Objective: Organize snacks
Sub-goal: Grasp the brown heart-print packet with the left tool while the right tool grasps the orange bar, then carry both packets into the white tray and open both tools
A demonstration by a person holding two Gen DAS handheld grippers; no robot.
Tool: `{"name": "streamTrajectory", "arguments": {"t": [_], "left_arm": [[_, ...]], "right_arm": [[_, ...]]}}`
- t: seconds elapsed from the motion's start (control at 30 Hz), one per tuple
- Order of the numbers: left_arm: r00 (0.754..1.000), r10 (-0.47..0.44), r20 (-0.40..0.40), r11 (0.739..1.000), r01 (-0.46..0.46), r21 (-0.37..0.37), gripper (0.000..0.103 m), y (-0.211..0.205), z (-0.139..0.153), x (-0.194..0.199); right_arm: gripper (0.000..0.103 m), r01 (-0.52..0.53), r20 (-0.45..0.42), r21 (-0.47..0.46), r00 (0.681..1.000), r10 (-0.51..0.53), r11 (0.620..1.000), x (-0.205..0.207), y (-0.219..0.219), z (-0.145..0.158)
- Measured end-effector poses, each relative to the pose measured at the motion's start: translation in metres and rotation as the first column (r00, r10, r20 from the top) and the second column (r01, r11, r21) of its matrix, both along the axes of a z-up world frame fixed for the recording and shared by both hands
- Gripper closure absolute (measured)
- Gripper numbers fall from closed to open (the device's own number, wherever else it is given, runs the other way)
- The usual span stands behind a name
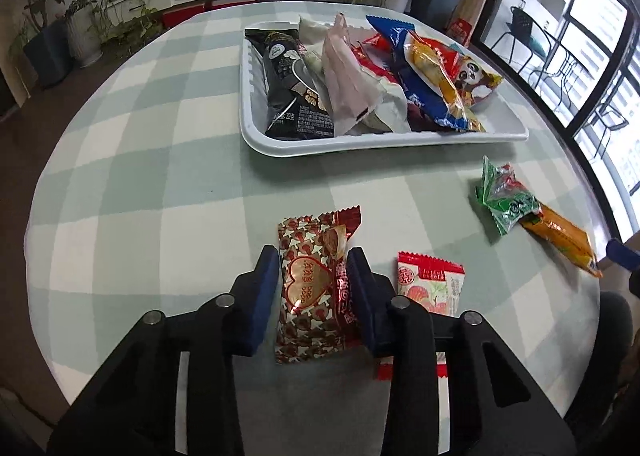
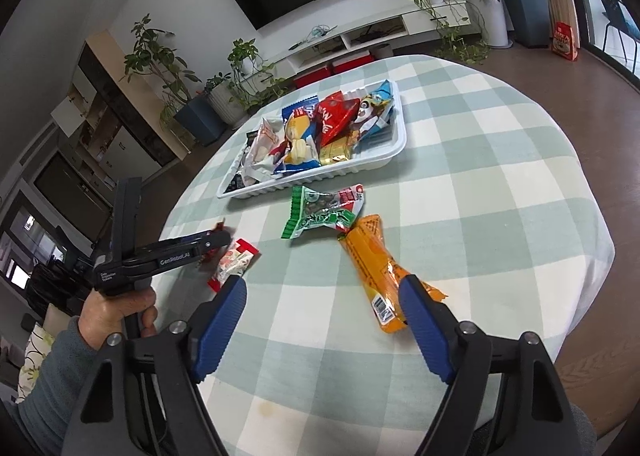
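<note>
counts: 4 loose snack packets on the checked tablecloth, 1 white tray piled with more packets, too overlapped to count exactly.

left to right from the left wrist view: left gripper is narrowed onto the red heart-print packet, blue pads on both its long sides, right pad clearly pressing and denting the wrapper edge, left pad touching or just beside. packet lies flat on the cloth. just right of the right finger is the small red-and-white packet, partly under that finger. further right, well apart, are the green packet and the orange packet, ends touching. tray sits straight ahead beyond the fingertips.

right gripper stands wide, nothing between the pads. right pad touches or overlaps the near end of the orange packet; can't tell which. hand holds the left gripper's handle at far left.
</note>
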State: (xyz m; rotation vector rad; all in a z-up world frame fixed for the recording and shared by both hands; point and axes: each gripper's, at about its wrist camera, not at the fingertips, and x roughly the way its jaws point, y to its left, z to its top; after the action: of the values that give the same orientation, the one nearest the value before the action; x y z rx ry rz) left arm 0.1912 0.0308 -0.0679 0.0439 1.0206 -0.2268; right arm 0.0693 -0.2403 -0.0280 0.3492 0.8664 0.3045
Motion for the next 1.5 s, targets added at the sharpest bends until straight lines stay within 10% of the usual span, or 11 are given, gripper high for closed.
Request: {"name": "streamTrajectory", "arguments": {"t": [0.33,0.63,1.13,1.5], "left_arm": [[0.997,-0.067,0.03,0.996,0.066,0.059,0.077,-0.003,0.0,-0.011],[0.997,-0.065,0.036,0.997,0.066,-0.034,0.079,0.011,0.002,-0.02],[0.998,-0.053,0.025,0.985,0.056,-0.161,0.079,0.023,0.006,-0.034],[0.998,-0.029,0.061,0.967,0.043,-0.253,0.079,0.036,0.026,-0.041]], "right_arm": [[0.022,-0.009,-0.021,-0.13,1.0,0.006,0.991,0.009,0.0,0.003],[0.031,-0.123,-0.125,-0.297,0.988,0.089,0.947,0.038,0.014,-0.017],[0.08,-0.262,-0.223,-0.447,0.959,0.177,0.855,0.054,0.034,-0.044],[0.081,-0.173,-0.147,-0.251,0.979,0.139,0.952,0.029,0.008,-0.006]]}}
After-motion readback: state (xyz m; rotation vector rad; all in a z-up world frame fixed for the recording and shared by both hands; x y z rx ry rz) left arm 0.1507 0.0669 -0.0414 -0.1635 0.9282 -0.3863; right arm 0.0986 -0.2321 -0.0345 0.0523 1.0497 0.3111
